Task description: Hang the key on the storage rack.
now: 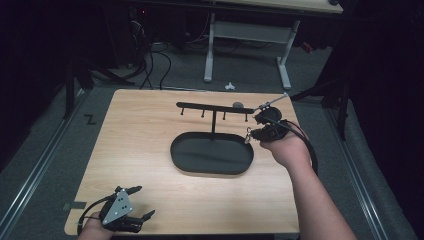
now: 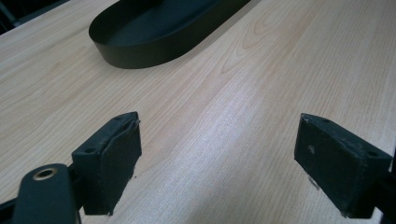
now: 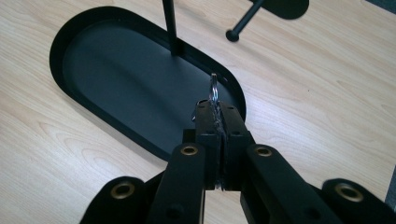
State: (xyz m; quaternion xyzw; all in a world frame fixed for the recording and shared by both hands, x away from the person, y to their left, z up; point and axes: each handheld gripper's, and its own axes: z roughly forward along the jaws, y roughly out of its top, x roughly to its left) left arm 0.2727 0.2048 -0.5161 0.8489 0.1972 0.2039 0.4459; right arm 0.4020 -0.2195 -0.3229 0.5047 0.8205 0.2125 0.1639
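Evidently the right gripper is pinched tight on a small metal ring above the right end of the black tray, likely to hang it on the stand, while the left gripper rests spread on the table.

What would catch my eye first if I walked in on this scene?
Probably the black stand with small pegs, rising from an oval black tray in the middle of the wooden table. At the tray's right end, the right gripper pinches a small shiny metal piece, while the left gripper sits open at the near left corner.
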